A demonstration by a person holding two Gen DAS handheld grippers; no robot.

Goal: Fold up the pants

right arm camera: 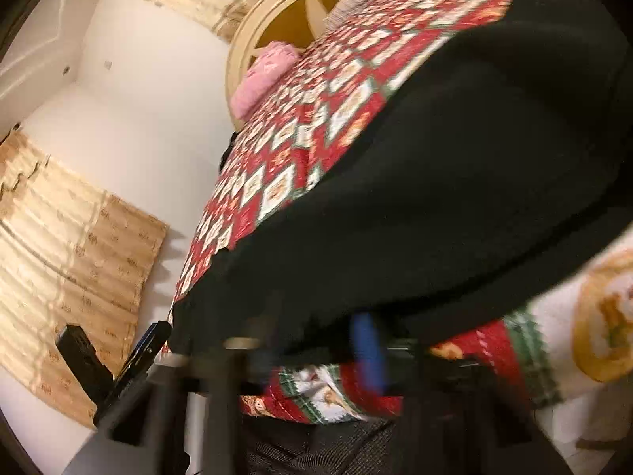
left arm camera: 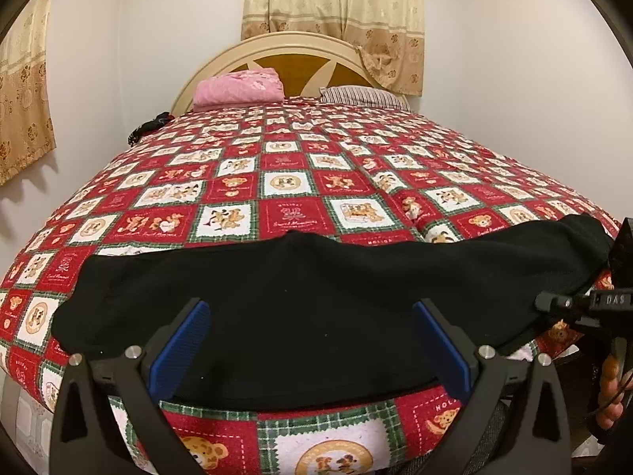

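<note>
Black pants (left arm camera: pixel 316 289) lie spread across the near edge of a bed with a red, white and green teddy-bear quilt (left arm camera: pixel 285 182). My left gripper (left arm camera: pixel 312 324) is open, its blue-padded fingers (left arm camera: pixel 186 340) apart over the pants' near edge, holding nothing. The right gripper (left arm camera: pixel 593 301) shows at the right edge of the left wrist view, by the pants' right end. In the blurred, tilted right wrist view the pants (right arm camera: pixel 455 182) fill the middle and one blue finger pad (right arm camera: pixel 370 352) shows at their near edge; the other finger is smeared.
A pink folded cloth (left arm camera: pixel 239 87) and a striped pillow (left arm camera: pixel 364 97) lie by the cream headboard (left arm camera: pixel 292 45). A dark object (left arm camera: pixel 148 128) sits on the bed's far left edge. Beige curtains (left arm camera: pixel 336 12) hang behind; white walls on both sides.
</note>
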